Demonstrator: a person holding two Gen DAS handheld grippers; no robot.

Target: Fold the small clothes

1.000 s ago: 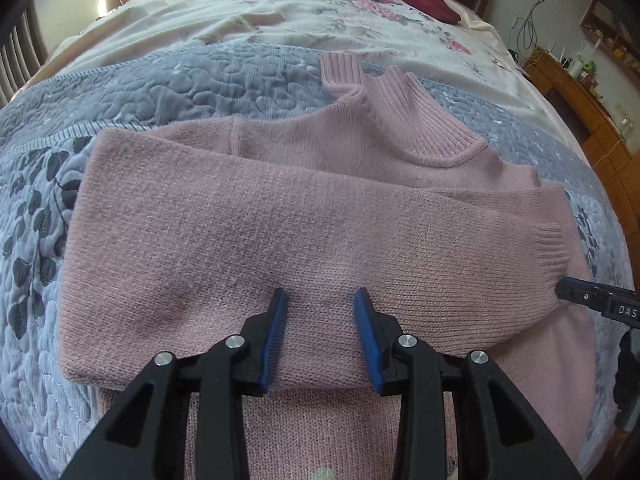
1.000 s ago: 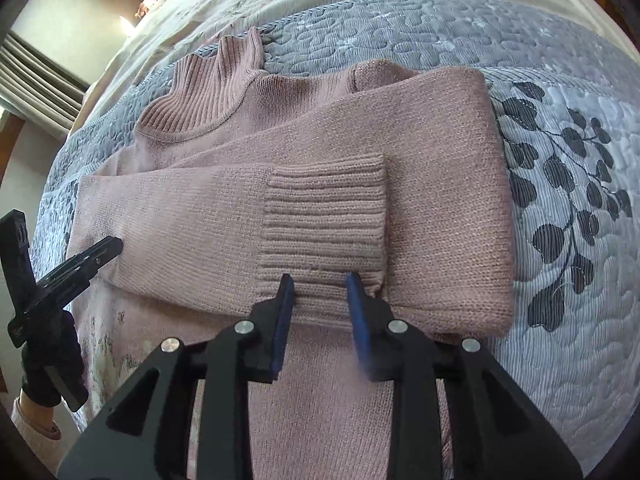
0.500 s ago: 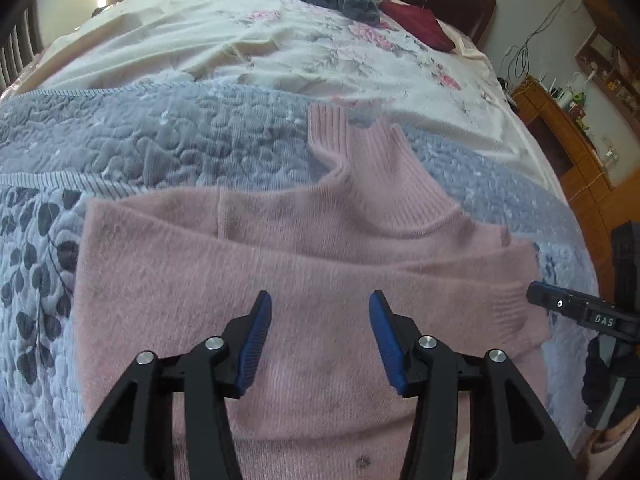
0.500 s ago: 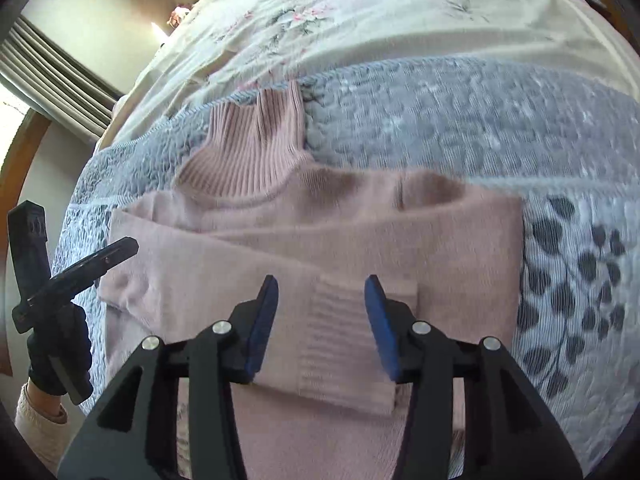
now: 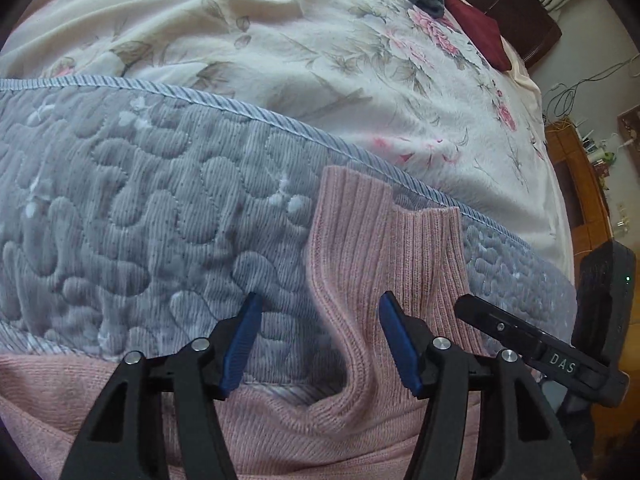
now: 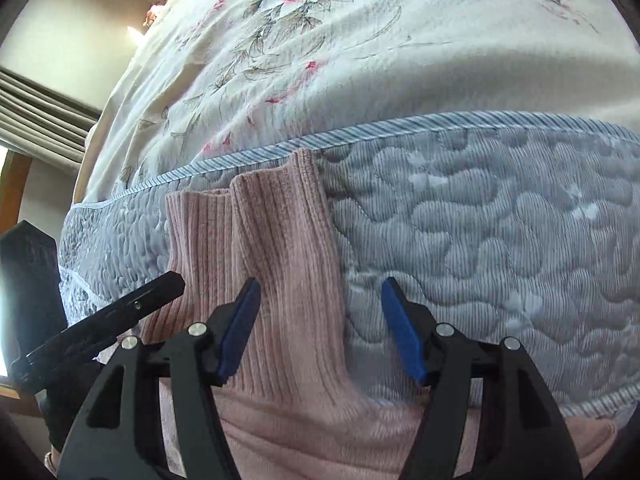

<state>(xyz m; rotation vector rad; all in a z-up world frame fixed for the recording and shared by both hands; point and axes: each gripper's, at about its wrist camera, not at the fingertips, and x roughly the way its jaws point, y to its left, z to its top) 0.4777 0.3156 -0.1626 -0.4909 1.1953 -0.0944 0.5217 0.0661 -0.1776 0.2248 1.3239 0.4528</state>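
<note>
Both the left gripper point(image 5: 320, 340) and the right gripper point(image 6: 320, 326), marked "DAS", gape wide and empty over the pink sweater point(image 5: 384, 264), whose ribbed collar points to 12 o'clock on the grey quilt point(image 5: 140, 208).

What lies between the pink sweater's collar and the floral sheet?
A short strip of grey quilted blanket, ending in its striped edge, separates the collar from the floral sheet; both views show it.

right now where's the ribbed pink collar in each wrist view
Left wrist: the ribbed collar is right of centre, above the right blue fingertip.
Right wrist: the collar is left of centre, above the left blue fingertip.
Shared landmark: the quilt's striped edge runs just behind it.
</note>
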